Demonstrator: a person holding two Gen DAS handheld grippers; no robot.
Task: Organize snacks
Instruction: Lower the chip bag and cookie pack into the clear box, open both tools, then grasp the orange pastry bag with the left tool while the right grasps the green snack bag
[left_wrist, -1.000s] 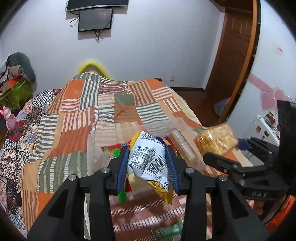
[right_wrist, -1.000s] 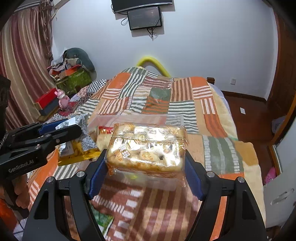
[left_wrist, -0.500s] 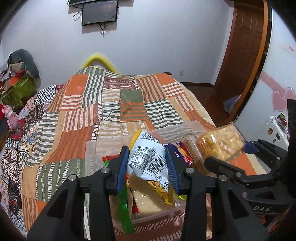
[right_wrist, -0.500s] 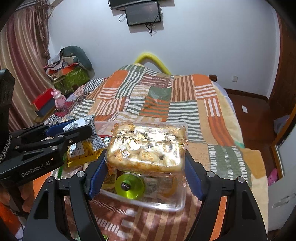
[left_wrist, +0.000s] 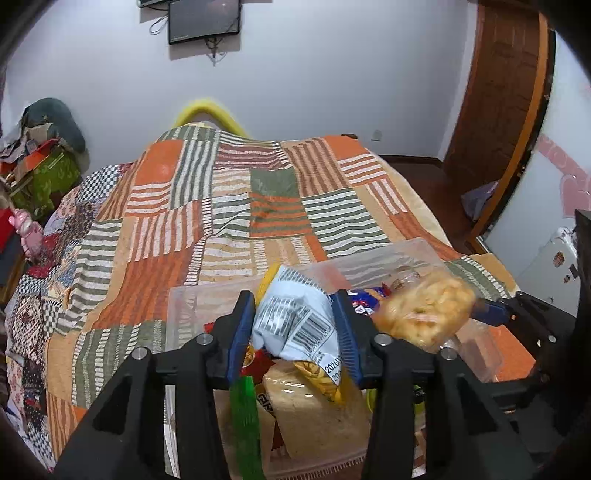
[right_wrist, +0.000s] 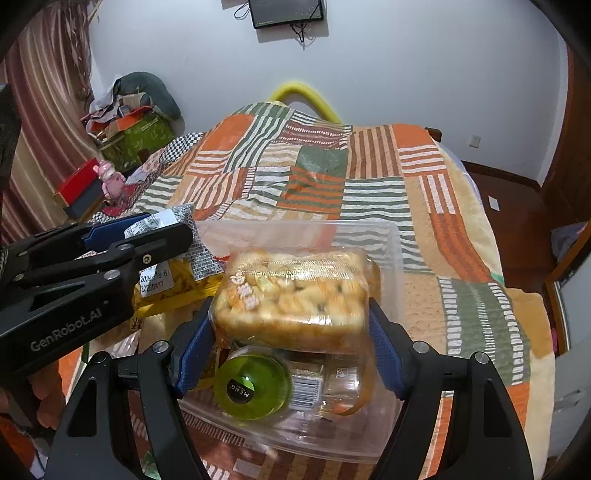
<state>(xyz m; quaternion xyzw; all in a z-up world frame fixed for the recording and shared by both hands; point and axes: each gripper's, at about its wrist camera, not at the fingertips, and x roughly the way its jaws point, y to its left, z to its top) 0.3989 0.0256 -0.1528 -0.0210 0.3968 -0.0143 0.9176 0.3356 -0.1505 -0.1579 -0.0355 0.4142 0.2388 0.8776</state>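
My left gripper holds a white and yellow snack bag with a barcode; its jaws are opening, and the pads still touch the bag. The bag hangs over a clear plastic bin on the bed. My right gripper is shut on a clear pack of golden puffed snacks, just above the same bin. In the right wrist view the left gripper sits at the left with the bag. Inside the bin lie a green-lidded jar, a pale wrapped pack and a blue packet.
The bin rests on a patchwork bedspread of orange, green and striped squares. Boxes and clothes and a pink toy are piled at the bed's left. A wooden door stands at the right, and a screen hangs on the far wall.
Both grippers have moved forward and down with their packs, and they now hang over the clear bin. The left jaws stand a little wider around the bag.
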